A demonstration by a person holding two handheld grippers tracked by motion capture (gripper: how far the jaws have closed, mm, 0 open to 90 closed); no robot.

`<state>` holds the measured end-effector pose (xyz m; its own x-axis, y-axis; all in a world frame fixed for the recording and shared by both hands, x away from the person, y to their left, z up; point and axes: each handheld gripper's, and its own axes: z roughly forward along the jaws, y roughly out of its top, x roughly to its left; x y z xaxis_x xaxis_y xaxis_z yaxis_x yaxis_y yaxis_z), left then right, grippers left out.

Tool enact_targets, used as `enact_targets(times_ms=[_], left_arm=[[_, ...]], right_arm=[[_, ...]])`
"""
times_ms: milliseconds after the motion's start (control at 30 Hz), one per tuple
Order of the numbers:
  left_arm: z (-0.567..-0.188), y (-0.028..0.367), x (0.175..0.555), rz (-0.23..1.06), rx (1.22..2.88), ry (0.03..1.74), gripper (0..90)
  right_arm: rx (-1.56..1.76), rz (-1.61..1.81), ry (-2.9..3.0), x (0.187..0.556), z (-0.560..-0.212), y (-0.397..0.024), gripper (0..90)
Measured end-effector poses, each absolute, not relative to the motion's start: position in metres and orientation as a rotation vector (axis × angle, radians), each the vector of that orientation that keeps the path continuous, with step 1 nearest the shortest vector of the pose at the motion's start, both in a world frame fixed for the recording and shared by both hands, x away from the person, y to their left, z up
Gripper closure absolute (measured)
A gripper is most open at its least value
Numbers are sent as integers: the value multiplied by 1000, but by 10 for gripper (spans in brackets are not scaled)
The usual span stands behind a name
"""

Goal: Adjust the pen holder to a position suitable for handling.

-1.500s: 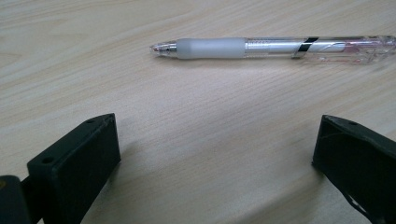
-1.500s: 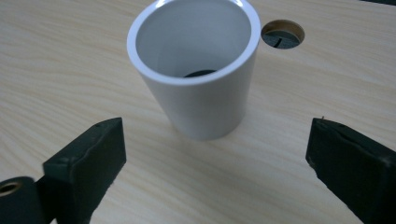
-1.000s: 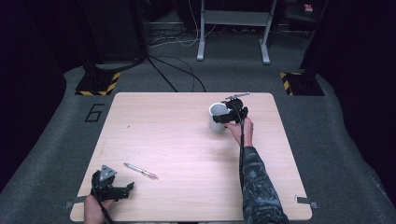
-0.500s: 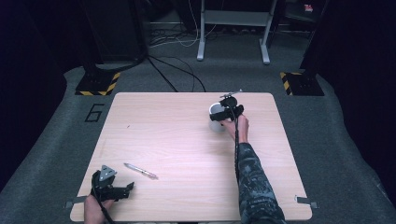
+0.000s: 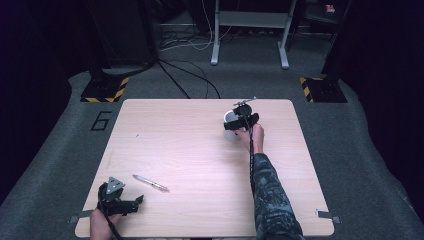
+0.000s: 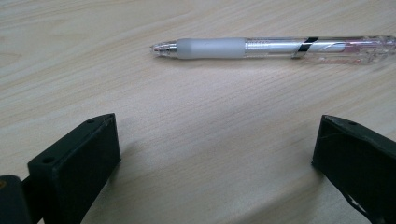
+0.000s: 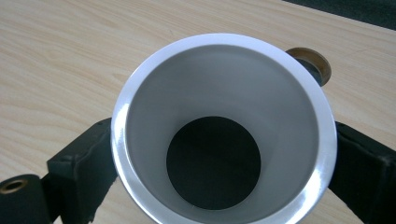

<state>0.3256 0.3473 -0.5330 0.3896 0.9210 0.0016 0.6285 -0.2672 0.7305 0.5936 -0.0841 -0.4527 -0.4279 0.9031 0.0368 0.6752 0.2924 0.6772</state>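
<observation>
Status from my end. Landmark = white cup [image 5: 231, 120], standing upright on the wood bench [image 5: 200, 150] in the far right part of the top.

R tool [image 5: 242, 121]: at the cup, jaws one on each side of the cup wall, touching it, so it's clamped on the cup. In the right gripper view I look straight down into the cup [image 7: 224, 130]: white rim, grey inside, dark round bottom. Black jaws sit against the rim at left and right. Small brown round thing [image 7: 310, 63] on the bench just behind the cup rim, partly hidden; can't tell what it is. R hand [image 5: 254, 137] is on the near side of the cup, patterned sleeve [image 5: 270, 195] running back to the near bench edge.

L tool [image 5: 120, 199]: well away from the cup, at the near left corner of the bench, grey plate on top. Jaws spread wide, nothing between them, just bare wood in the left gripper view.

Pen [image 5: 150, 183]: clear barrel, whitish grip, lying flat on the bench, far from the cup toward the near left, just beyond the L tool. In the left gripper view the pen [image 6: 275, 47] lies crosswise ahead of the jaws, tip pointing left in that view, not touching either jaw.

Off the bench beyond the cup: grey floor [image 5: 250, 75], black cables [image 5: 190, 82], metal stand legs [image 5: 250, 35].
</observation>
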Motion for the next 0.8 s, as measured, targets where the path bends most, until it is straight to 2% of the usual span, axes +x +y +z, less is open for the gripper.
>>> enact_targets(times_ms=[800], left_arm=[[-533, 347, 326, 576, 1999, 1324, 7]], right_arm=[[1345, 915, 2279, 571, -453, -84, 57]])
